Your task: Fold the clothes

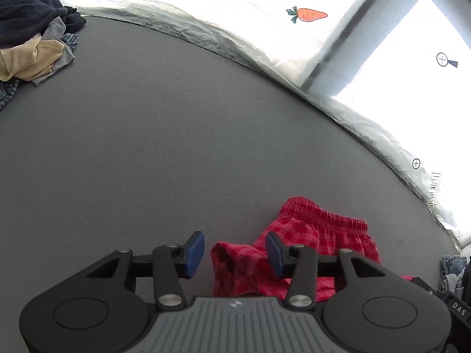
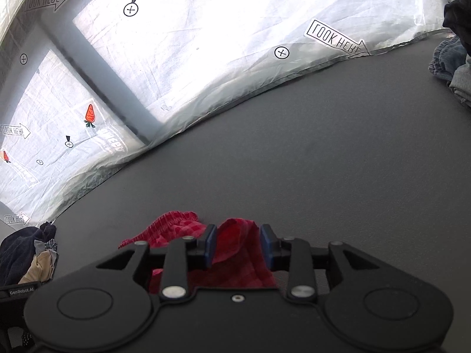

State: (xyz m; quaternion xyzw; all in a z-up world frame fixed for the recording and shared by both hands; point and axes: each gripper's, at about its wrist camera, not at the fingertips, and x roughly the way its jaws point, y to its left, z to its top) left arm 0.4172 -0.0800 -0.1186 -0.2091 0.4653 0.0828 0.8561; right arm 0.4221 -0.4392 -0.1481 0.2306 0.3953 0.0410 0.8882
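Note:
Red checked shorts (image 1: 312,235) with an elastic waistband lie crumpled on the grey table (image 1: 147,147). My left gripper (image 1: 234,254) is open, low over the shorts' left edge, with a fold of red cloth between its blue pads (image 1: 192,254). In the right wrist view the same shorts (image 2: 235,253) lie bunched under my right gripper (image 2: 238,245). It is open, and a raised ridge of red cloth stands between its blue pads (image 2: 210,245); the pads do not press it.
A pile of dark, tan and plaid clothes (image 1: 32,35) lies at the table's far left, also in the right wrist view (image 2: 29,253). Denim garments (image 2: 450,64) sit at the right. A white printed sheet (image 2: 206,44) hangs behind the table's far edge.

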